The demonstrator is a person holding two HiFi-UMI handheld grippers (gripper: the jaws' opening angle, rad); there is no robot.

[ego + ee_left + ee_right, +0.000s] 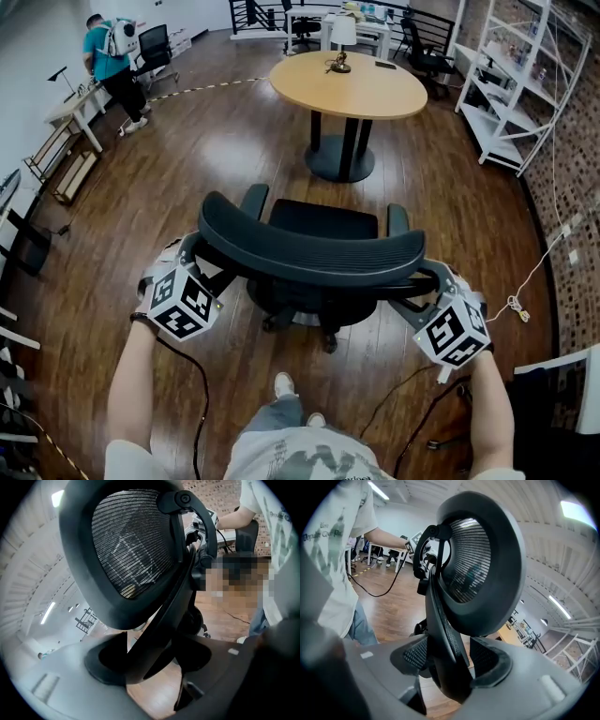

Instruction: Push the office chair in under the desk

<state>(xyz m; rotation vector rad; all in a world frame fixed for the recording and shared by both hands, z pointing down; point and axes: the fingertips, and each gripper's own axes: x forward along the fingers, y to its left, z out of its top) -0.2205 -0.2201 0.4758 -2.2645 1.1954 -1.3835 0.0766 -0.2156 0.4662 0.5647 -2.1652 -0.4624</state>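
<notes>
I stand behind a black office chair (309, 248), looking steeply down on it. It is upright on its wheeled base, and its seat and two armrests (254, 200) point away from me toward a desk (309, 84). The desk has a rounded pale-wood top on a dark pedestal foot. The chair is between me and the desk and has not reached it, with bare floor (187, 169) showing between them.

The backrest (309, 253) is nearest to me. Its long axis runs left to right across my view, a wide curved band bowed toward me. It is fine, see-through black mesh stretched in a smooth, thick plastic rim.

My left gripper (150, 660) is at the backrest's left end. Its dark padded fingers are closed on a smooth black frame strut (164, 620) that slants up between them to the back of the mesh. My right gripper (445, 660) is at the right end, and its ribbed pads are clamped the same way on the matching strut on its side. Both sets of fingers stand wide because the struts are thick.

The floor is glossy dark-brown wood planking. A small shaded lamp (342, 37) stands on the desk's far side. White open shelving (516, 84) lines the right wall, and a person (112, 61) stands far off at upper left.
</notes>
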